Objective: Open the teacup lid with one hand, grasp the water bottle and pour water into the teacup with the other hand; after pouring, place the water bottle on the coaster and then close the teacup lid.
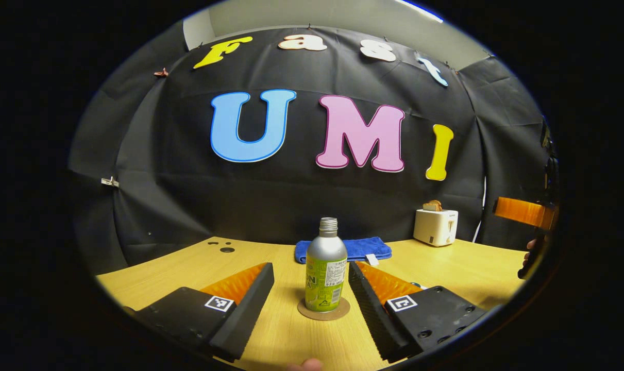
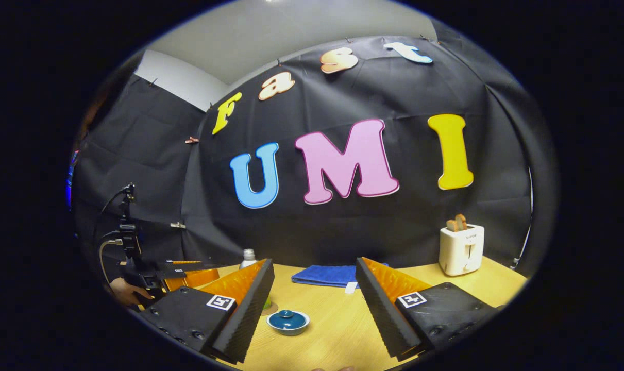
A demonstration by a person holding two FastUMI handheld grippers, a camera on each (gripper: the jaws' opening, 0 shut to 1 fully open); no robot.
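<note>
L gripper jaws apart w/ ridged pads, flanking but not touching metal water bottle upright on round cork coaster. R gripper jaws apart; glazed blue teacup lid on wood table. Blue towel, white toaster behind.

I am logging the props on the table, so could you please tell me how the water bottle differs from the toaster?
The water bottle is a slim, silver cylinder with a green label; the toaster is a squat, white box. The water bottle stands on a round coaster near the front; the toaster sits straight on the table by the back wall. The water bottle's neck is bare, while the toaster has bread sticking out. Both stand upright.
</note>
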